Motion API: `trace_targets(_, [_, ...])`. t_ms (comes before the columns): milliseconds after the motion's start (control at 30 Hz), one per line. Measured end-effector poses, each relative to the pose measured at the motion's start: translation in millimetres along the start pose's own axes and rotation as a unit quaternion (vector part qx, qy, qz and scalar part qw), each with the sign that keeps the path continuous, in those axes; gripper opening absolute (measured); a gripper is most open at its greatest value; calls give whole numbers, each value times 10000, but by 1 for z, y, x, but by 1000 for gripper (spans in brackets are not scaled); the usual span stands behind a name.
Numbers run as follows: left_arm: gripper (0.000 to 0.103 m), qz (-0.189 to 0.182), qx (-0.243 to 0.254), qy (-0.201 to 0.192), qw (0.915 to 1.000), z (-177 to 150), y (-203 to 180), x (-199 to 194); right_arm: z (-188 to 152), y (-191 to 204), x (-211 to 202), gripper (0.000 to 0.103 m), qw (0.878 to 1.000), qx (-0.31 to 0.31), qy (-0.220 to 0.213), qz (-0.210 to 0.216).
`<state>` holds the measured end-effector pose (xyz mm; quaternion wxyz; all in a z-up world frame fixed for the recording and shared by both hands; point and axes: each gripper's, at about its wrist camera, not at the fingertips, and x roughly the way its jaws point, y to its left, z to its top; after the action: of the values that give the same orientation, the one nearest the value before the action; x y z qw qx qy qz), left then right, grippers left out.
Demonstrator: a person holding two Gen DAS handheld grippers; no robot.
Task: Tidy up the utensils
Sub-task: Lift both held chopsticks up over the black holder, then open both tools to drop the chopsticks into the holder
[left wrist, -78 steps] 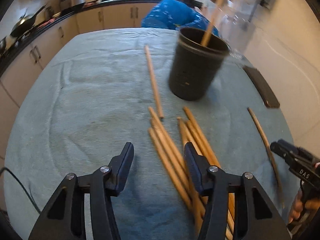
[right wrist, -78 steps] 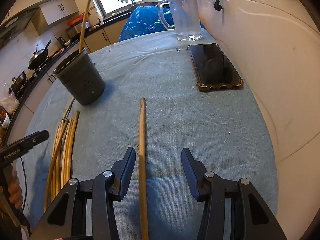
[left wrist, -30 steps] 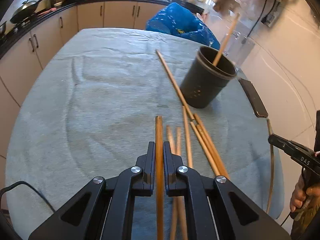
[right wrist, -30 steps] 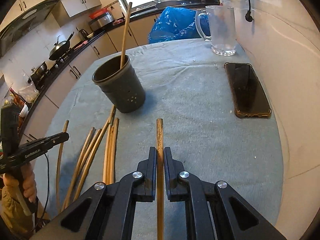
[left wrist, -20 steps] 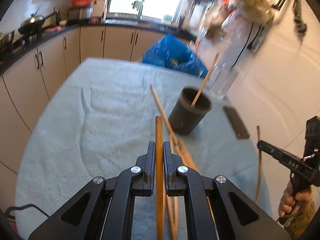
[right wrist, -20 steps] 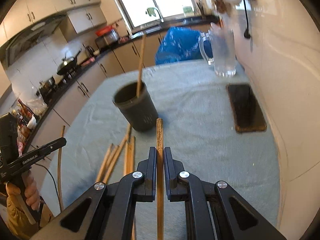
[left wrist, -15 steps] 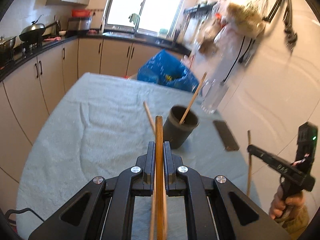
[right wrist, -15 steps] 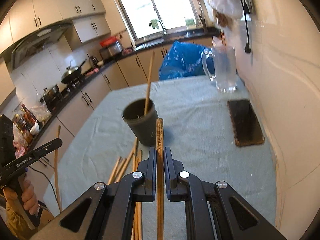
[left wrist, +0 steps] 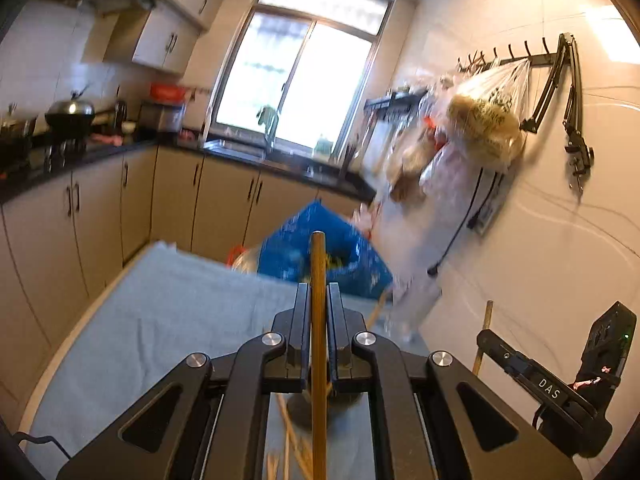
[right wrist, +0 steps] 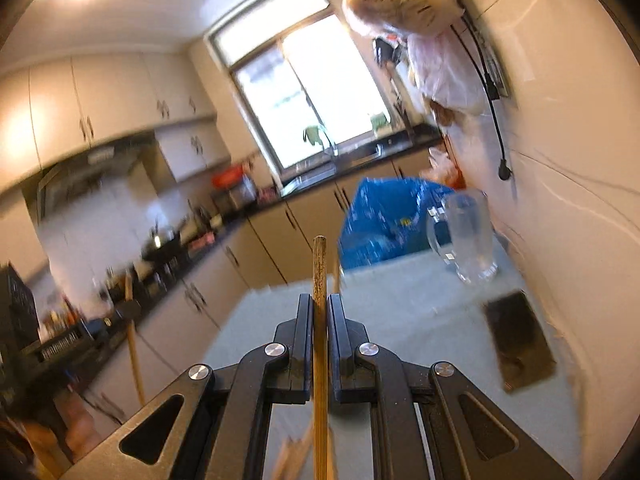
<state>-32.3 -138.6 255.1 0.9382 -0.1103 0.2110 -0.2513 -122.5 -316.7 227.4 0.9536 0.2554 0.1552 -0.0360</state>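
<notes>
My left gripper (left wrist: pixel 319 292) is shut on a wooden chopstick (left wrist: pixel 318 264) that points up past the jaws, held high above the table. My right gripper (right wrist: pixel 320 304) is shut on another wooden chopstick (right wrist: pixel 319 272), also raised and tilted up. The dark holder is mostly hidden behind the left jaws; a dark bit (left wrist: pixel 304 412) shows below them. Loose chopsticks (left wrist: pixel 294 444) lie on the cloth under the left gripper, and some show under the right one (right wrist: pixel 294 458). The right gripper also shows at the right edge of the left wrist view (left wrist: pixel 486 338) with its chopstick (left wrist: pixel 482 332).
The table has a grey-blue cloth (left wrist: pixel 168 312). A glass jug (right wrist: pixel 466 236) and a dark phone (right wrist: pixel 518 340) sit near the wall on the right. A blue bag (left wrist: pixel 348 256) lies beyond the far edge. Kitchen cabinets (left wrist: pixel 100 208) run along the left.
Both grippers closed on a chopstick each, then lifted them off the table and tilted upward; the views now face the window and walls rather than the tabletop.
</notes>
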Motion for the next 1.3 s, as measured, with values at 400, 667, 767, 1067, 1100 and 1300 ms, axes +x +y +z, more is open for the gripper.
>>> trace_targets(400, [7,-95,-473,-58,9988,25,-4,116,39,-9,77,8,9931,393,-995,-476])
trace_targets(667, [7,186,-268,-227,9992,17,-6,159,28,-21,115,8,9929,363,-966,-587])
trace_targets(767, [7,327,-137,-229,9991,10,-2,167,18,-21,125,8,9941,195,-848,-641])
trace_targets(1067, [7,444,-142,62,9989,-6,7,172,5,-21,135,8,9958,61,-540,-741])
trace_targets(1100, [7,456,-147,92,9988,-7,7,172,5,-20,136,8,9957,40,-521,-763])
trace_targets(1300, [7,517,-66,97,9986,-9,6,160,0,-22,133,9,9957,77,-411,-822])
